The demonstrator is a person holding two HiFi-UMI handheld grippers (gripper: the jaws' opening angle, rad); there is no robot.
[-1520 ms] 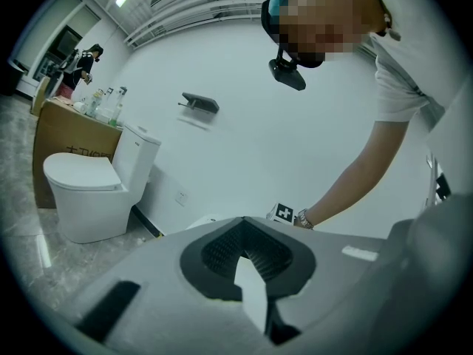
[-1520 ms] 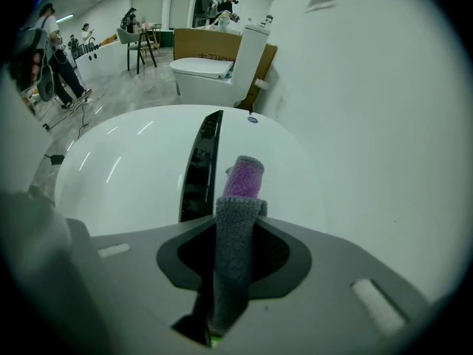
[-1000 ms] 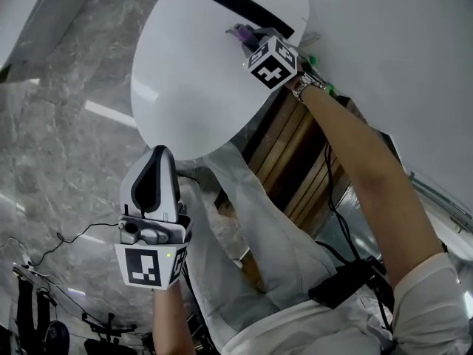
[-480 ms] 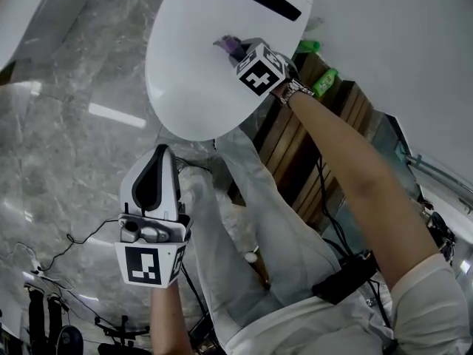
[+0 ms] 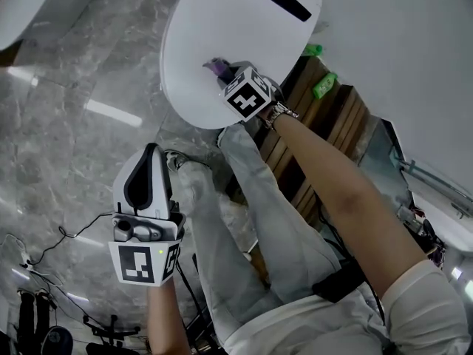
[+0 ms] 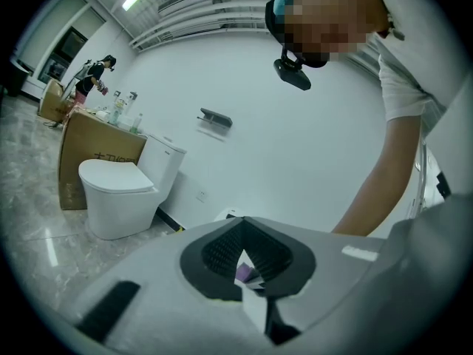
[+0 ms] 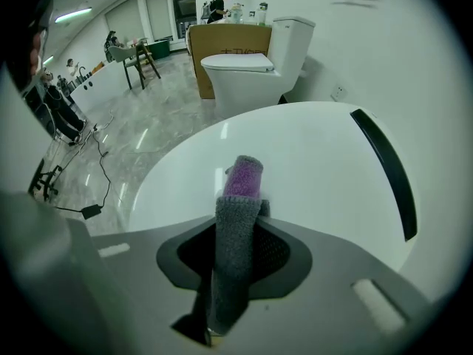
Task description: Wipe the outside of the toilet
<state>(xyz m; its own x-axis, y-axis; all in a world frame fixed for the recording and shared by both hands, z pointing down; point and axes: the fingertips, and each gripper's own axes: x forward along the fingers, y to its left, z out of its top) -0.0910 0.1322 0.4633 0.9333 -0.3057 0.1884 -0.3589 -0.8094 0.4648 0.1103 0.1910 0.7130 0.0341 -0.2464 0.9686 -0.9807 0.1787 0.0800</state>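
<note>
My right gripper (image 7: 240, 207) pinches the grey-purple cloth (image 7: 242, 180) onto the toilet lid (image 5: 222, 21) short of its front rim, while my left gripper (image 5: 151, 154) hangs pressed together, empty, well off that lid; hard dragging could tug the narrow fold free.

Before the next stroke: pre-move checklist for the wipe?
1. Cloth clamped between the right gripper fingers: ok.
2. Cloth tip pressed on the toilet lid: cannot tell; it sits at the surface, but contact is unclear.
3. Lid closed, giving a flat surface to wipe: ok.
4. Left gripper held away from the toilet, fingers together with nothing in them: ok.
5. Right gripper over the lid, not past its rim: ok.
</note>
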